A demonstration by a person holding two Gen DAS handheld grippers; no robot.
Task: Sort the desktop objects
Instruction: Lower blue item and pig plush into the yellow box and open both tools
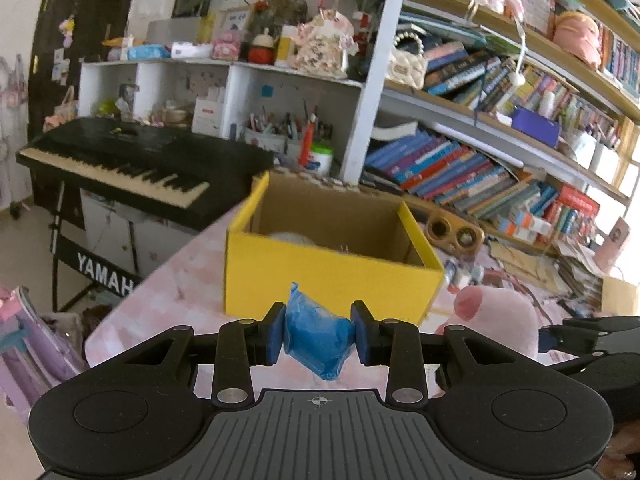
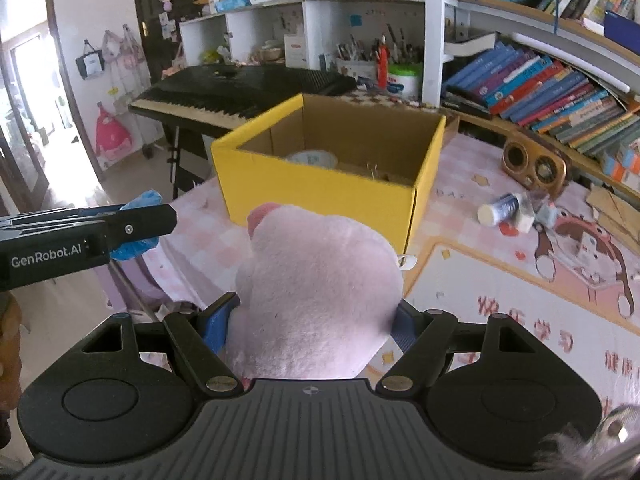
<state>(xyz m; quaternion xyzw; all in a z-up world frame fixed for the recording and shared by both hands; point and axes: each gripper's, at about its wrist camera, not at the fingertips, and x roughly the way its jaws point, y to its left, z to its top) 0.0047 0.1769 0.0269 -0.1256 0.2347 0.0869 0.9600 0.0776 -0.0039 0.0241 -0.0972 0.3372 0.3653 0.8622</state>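
Left tool (image 1: 319, 330) clenched on a blue plastic-wrapped packet (image 1: 316, 334), both blue pads (image 1: 273, 336) pressed against its sides. Packet held clear of the table (image 1: 168, 280), just short of the yellow cardboard box (image 1: 328, 280) at 12 o'clock in the left wrist view. Same tool (image 2: 136, 228) seen side-on at 9 o'clock in the right wrist view, blue packet (image 2: 138, 246) showing above and below its fingers.

Right tool (image 2: 316, 328) clenched on a pink plush toy (image 2: 316, 292), pads sunk into the fabric on either side. Toy's darker pink tip (image 2: 260, 216) pointed toward the box (image 2: 320, 188) at 12 o'clock, overlapping its near wall in that view; whether touching, could not be told. Toy (image 1: 492, 320) noted at 4 o'clock in the left wrist view, beside the box's near right corner.

Box open-topped, set on the pink patterned table cover (image 2: 480, 280). Inside: a round whitish item (image 2: 312, 158) on the floor of the box; identity not determinable.

At 2 o'clock on the table, right wrist view: a small bottle lying on its side (image 2: 500, 208), a wooden radio-like object (image 2: 534, 164) behind it. Keyboard instrument (image 2: 240, 92) at 11 o'clock beyond the table edge. Bookshelves (image 2: 560, 92) at 1 to 2 o'clock.
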